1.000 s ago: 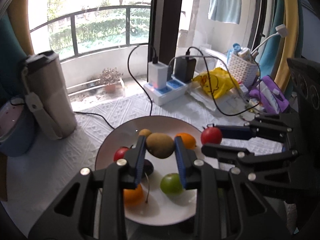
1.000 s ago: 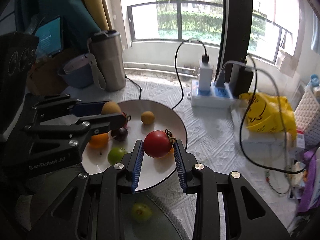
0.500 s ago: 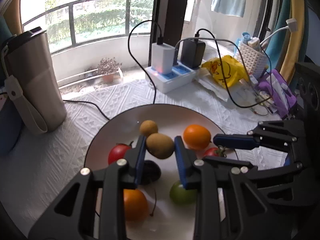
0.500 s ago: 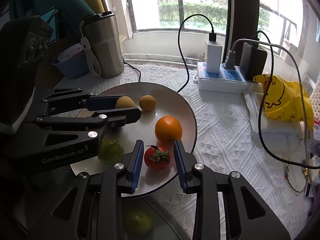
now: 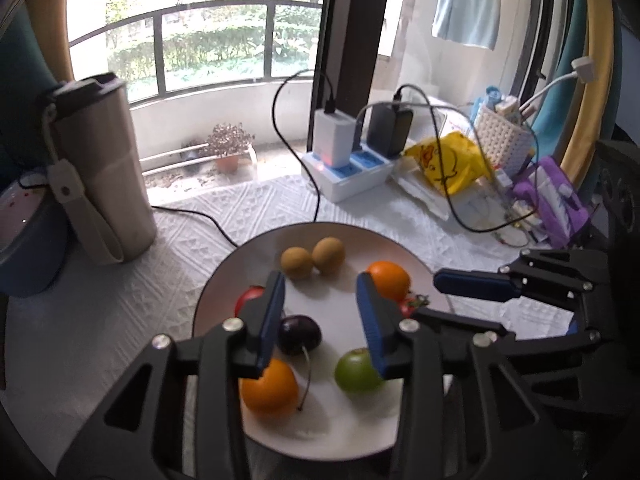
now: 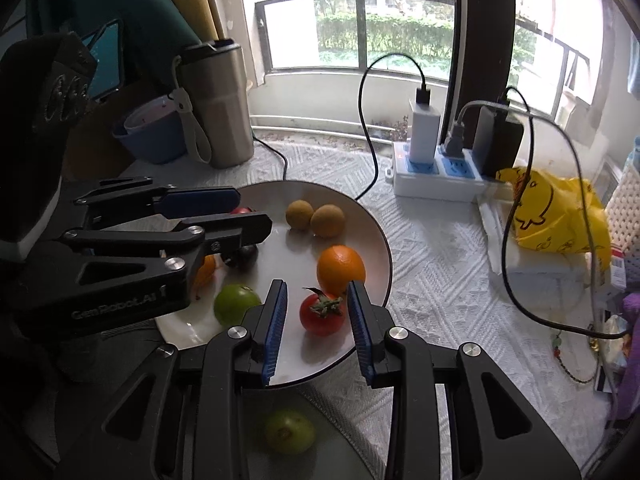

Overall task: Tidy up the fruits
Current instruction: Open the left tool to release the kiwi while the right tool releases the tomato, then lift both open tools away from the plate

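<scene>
A white plate [image 5: 224,268] holds two brown kiwis [image 5: 328,255] side by side at its far edge. Also on it are two oranges [image 5: 388,280], a dark plum [image 5: 299,334], a green fruit [image 5: 356,372] and a red fruit [image 5: 248,298]. My left gripper [image 5: 320,284] hovers over the plate's middle, its jaws opening with nothing between them. A stem-up tomato [image 6: 322,314] rests on the plate [image 6: 380,240] under my right gripper [image 6: 318,292]. Bare plate shows between the tomato and the left pad, so this gripper is open.
A steel tumbler [image 5: 100,168] and a blue bowl [image 6: 152,136] stand to the left. A power strip [image 5: 352,172] with trailing cables, a yellow bag [image 5: 452,160] and a white basket [image 5: 504,140] crowd the far right. Another green fruit [image 6: 290,430] lies on a glassy surface below my right gripper.
The left gripper let go of the kiwi, which now lies beside the other kiwi, and drew back. The tomato came down from above the plate onto it and turned stem-up.
</scene>
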Available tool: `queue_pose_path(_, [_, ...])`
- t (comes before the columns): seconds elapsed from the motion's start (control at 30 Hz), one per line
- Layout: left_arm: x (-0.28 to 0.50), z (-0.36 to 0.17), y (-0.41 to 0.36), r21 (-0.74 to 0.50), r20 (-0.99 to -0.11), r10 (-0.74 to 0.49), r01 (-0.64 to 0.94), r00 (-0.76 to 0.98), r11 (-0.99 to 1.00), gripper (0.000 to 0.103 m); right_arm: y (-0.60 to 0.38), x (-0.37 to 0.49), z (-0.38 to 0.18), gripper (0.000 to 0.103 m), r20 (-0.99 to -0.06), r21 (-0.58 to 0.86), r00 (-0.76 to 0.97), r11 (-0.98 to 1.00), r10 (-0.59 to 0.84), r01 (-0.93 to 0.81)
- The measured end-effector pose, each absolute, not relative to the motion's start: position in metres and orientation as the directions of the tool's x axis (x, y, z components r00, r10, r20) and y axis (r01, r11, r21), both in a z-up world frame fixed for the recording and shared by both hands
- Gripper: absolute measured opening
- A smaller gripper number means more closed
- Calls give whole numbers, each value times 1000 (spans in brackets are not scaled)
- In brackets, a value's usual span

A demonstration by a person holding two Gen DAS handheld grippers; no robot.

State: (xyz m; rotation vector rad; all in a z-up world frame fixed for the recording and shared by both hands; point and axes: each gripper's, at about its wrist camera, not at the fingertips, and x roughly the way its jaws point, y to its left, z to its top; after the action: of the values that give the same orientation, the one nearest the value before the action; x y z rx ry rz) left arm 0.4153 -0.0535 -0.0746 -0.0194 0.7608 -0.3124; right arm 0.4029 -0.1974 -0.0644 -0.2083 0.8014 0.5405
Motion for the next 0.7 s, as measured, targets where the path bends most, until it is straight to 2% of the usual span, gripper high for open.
queue_pose_path(0.7, [333,-24,-57,-133,-602,-286,260,746,956,44,-216,343,-18,33,-671,8,635,860,383,-511])
